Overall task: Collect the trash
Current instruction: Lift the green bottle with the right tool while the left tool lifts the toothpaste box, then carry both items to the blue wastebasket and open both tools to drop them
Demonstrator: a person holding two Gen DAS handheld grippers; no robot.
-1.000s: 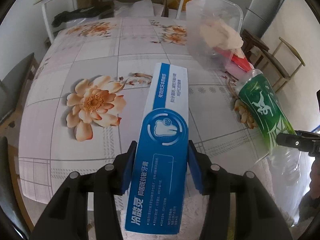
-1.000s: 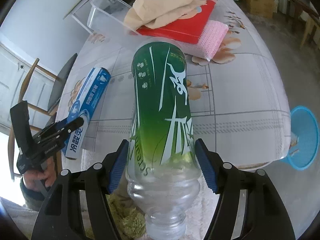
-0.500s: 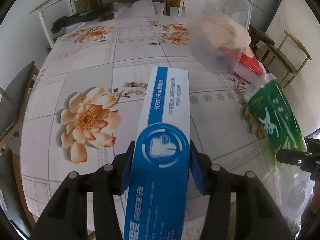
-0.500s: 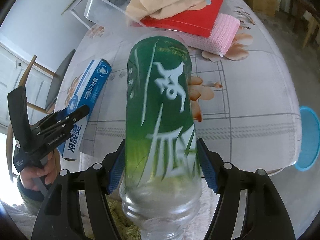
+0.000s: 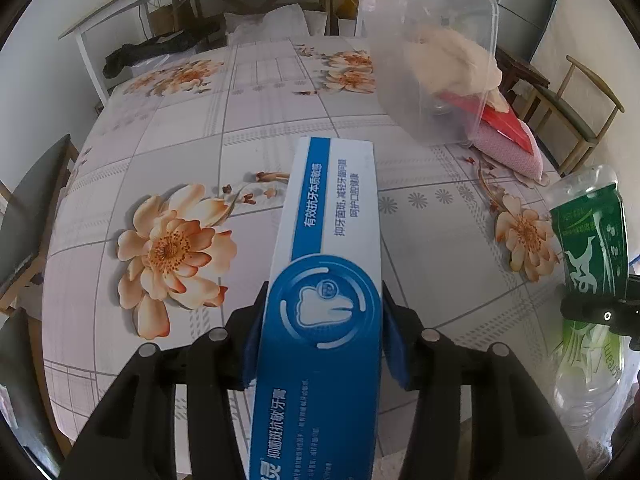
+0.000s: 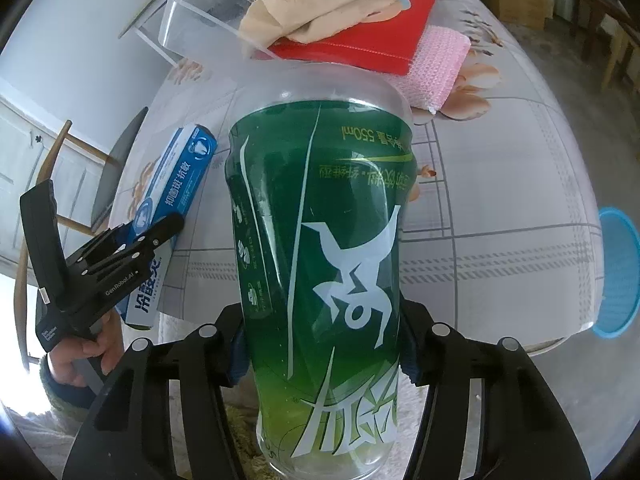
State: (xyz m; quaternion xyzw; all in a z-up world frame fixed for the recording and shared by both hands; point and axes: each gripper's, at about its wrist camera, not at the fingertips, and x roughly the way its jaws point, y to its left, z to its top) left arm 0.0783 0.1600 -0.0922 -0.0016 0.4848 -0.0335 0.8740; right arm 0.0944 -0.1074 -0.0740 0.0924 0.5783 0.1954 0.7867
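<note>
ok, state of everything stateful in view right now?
left gripper: shut on toothpaste box, lifted
right gripper: jaws closing, pads on green bottle, upside down
clear container: tipped on its side
red pouch: lying on pink sponge, beige cloth on top

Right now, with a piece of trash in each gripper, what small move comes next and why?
Probably swing the right gripper, its jaws closing on the green-labelled plastic bottle, toward the blue basket beside the table; the left gripper already clamps the toothpaste box.

Black left gripper (image 5: 320, 336), blue-padded fingers (image 5: 253, 340), silver screws
</note>
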